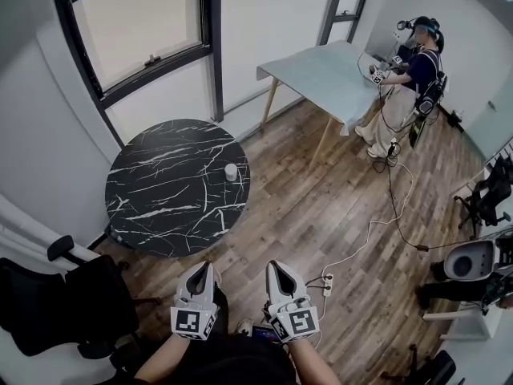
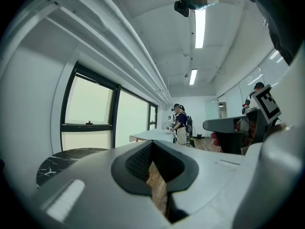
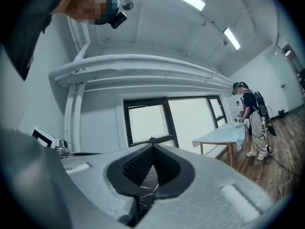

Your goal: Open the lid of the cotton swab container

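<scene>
Left tool (image 1: 201,269) and right tool (image 1: 276,268) are both clenched, empty; the cotton swab container (image 1: 231,172) stands near the desk's (image 1: 152,203) three o'clock edge, well apart; a careless nudge there may topple it floorward.

White container (image 1: 231,172) too small to tell open or closed, chair (image 1: 72,295) cropped at left

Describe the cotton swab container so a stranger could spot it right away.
Find the round black marble table under the window. Near its right edge in the head view stands the small white container, the only thing on it.
</scene>
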Demonstrator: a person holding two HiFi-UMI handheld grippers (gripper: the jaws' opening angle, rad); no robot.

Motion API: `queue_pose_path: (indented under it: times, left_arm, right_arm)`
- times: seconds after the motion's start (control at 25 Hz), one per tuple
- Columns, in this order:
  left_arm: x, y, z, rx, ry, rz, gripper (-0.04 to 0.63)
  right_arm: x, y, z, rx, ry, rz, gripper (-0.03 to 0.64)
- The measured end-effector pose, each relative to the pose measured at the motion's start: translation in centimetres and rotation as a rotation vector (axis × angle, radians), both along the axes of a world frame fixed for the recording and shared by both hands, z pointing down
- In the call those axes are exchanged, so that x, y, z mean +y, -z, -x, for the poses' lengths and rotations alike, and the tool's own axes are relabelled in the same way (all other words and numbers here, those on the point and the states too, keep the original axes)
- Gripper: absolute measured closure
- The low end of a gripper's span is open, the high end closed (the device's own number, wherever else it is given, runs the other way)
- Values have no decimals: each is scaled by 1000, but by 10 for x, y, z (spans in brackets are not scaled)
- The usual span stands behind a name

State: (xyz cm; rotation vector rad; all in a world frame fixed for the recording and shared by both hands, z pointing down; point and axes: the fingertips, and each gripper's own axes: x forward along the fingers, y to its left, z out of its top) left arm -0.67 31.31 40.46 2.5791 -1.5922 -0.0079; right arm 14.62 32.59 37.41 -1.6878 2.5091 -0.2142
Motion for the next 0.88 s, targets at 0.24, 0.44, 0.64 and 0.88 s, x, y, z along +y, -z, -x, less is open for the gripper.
queue_pose_path:
  times: [0.24,0.44,0.64,0.88]
  left_arm:
    - [-65,-12,7,16,-29,-1,594]
    - [-126,-21,18,34,-68,10,594]
    - [-176,-39,31,-5,-139,17,594]
    - [-218,-68,52,-27,-182,84,594]
  right_arm:
    - [-51,3,18,55,13,-23,618]
    - [-115,11,41,101,6,-34,618]
    - [-173,3,65,115,3,-7,618]
    - [-222,-22,84,125,-36,54,617]
